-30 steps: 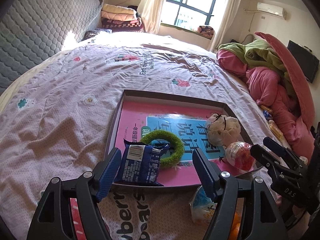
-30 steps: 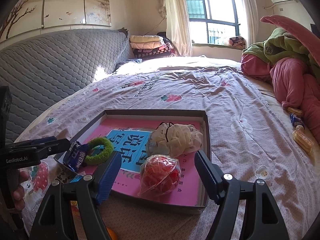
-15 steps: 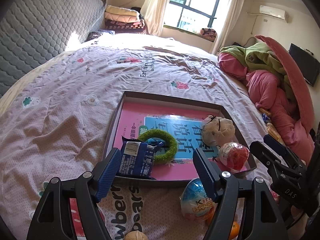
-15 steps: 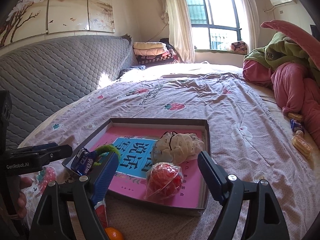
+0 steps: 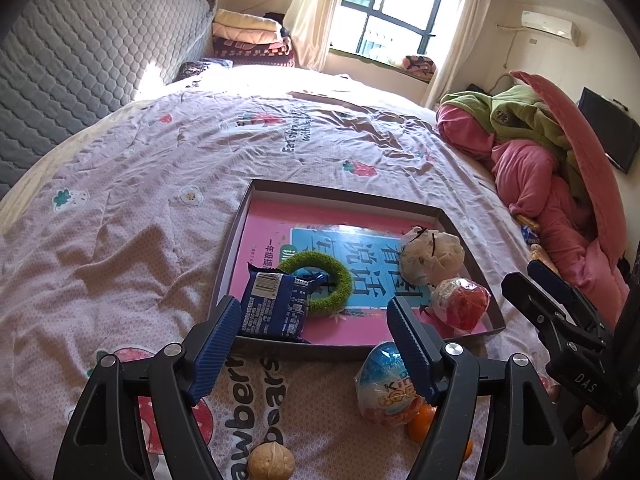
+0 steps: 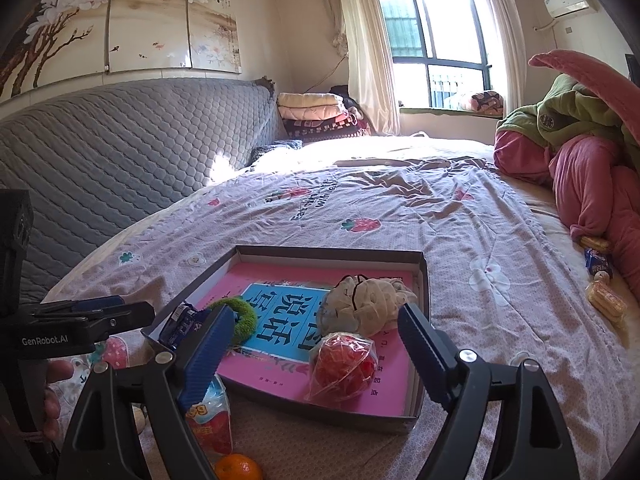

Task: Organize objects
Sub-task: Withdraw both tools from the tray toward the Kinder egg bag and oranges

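Note:
A shallow dark box (image 5: 344,194) (image 6: 424,280) with a pink book in its bottom lies on the bed. In it are a blue snack packet (image 5: 276,306) (image 6: 180,324), a green fuzzy ring (image 5: 320,282) (image 6: 244,320), a beige cloth bundle (image 5: 432,254) (image 6: 368,306) and a red bagged ball (image 5: 460,304) (image 6: 344,364). In front of the box lie a wrapped toy egg (image 5: 384,388) (image 6: 214,416), an orange (image 5: 424,420) (image 6: 238,466) and a walnut (image 5: 271,460). My left gripper (image 5: 316,340) and right gripper (image 6: 316,344) are both open and empty, just short of the box.
The bed carries a pink printed sheet (image 5: 120,220). A grey quilted headboard (image 6: 120,152) stands on the left. Pink and green bedding (image 5: 540,148) is heaped on the right. Small snack packets (image 6: 600,280) lie by it. Folded blankets (image 6: 316,114) sit by the window.
Both grippers have pulled back and risen from the box. The toy egg, orange and walnut have come into view in front of it. Nothing was grasped.

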### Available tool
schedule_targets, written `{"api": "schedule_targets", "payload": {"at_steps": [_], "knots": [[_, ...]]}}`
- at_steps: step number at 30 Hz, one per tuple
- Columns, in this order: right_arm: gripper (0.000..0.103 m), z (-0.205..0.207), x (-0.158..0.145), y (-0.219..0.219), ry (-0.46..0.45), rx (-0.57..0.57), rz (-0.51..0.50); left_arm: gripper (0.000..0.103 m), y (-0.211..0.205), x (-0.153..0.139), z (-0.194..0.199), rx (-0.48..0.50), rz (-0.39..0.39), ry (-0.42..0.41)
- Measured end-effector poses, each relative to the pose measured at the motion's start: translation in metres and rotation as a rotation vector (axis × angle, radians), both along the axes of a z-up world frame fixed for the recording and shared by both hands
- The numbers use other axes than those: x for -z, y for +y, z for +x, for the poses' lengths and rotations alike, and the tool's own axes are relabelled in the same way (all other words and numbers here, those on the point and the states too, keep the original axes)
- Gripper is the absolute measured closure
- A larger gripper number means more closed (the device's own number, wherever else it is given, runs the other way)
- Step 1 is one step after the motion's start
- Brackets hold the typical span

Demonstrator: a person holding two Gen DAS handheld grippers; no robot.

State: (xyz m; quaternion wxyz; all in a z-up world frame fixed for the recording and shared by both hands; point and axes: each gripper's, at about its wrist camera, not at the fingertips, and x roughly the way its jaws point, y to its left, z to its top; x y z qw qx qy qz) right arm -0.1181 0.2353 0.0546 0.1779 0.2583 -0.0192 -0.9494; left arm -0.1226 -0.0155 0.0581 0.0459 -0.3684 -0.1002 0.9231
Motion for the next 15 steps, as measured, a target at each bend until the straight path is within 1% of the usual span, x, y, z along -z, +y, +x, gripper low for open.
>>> {"api": "schedule_targets", "payload": {"at_steps": [8,15], "knots": [[0.019,0.007,-0.007,0.002,0.025,-0.013,-0.004,0.026,0.005,-0.008,0.01,-0.003,-0.022,0.002],[0.019,0.013,-0.011,0.006,0.045,-0.007,-0.001,0.026,0.003,-0.019,0.022,-0.009,-0.025,0.013]]}}
